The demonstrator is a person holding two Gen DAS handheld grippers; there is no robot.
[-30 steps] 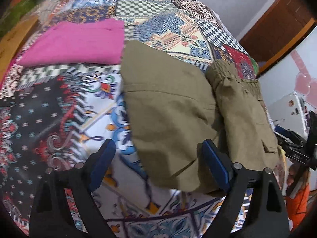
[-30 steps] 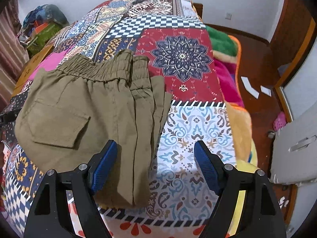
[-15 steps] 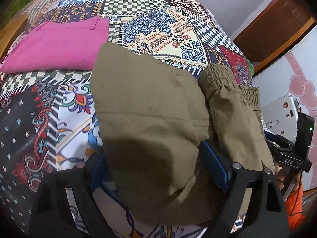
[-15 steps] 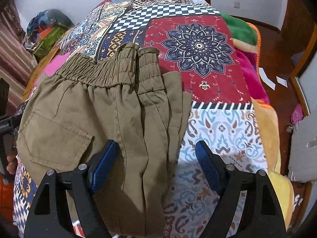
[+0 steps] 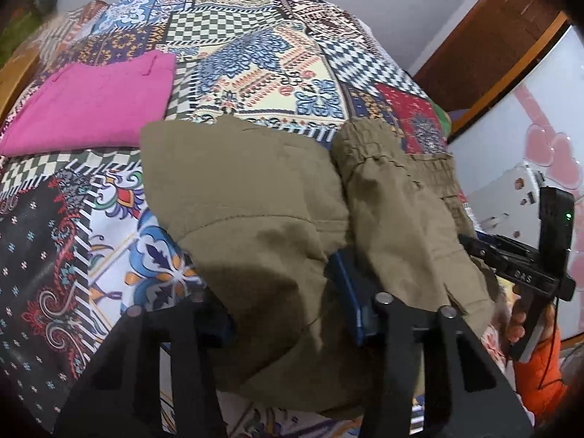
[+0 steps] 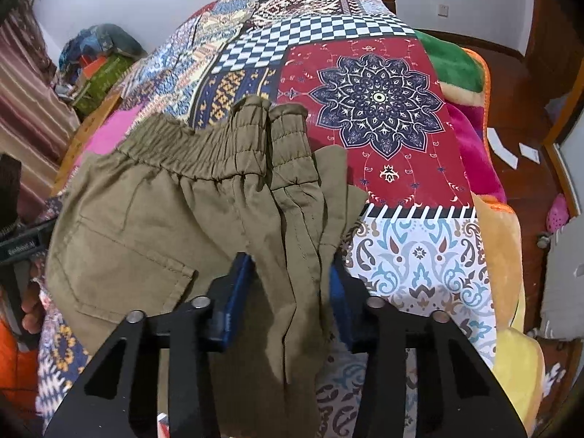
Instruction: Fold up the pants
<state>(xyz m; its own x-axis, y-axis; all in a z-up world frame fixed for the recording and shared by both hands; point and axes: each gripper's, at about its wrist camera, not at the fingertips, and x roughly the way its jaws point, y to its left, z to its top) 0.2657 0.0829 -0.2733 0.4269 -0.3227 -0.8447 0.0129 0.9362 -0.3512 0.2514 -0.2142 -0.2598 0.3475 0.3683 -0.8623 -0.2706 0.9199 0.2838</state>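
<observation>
The olive pants (image 5: 255, 197) lie folded on the patchwork bedspread (image 5: 255, 54), elastic waistband (image 6: 204, 153) away from me. My left gripper (image 5: 281, 310) straddles the near edge of the leg end. Its jaws are closing with the fabric bulging between them and draping over the left pad. My right gripper (image 6: 288, 295) straddles the folded edge at the waist end of the pants (image 6: 146, 237), beside the back pocket (image 6: 120, 273). Its jaws are also closing, with a ridge of fabric between the blue pads (image 6: 237, 288).
A folded pink garment (image 5: 91, 109) lies on the bed beyond the pants. Green, pink and yellow blankets (image 6: 485, 189) hang over the bed's right side. Beyond them is a wooden floor (image 6: 518, 109) with paper scraps. The other hand-held gripper (image 5: 529, 266) shows at the right edge.
Both pairs of jaws have narrowed around the pants' near edge. The left gripper has moved in over the fabric, which now covers its left pad.
</observation>
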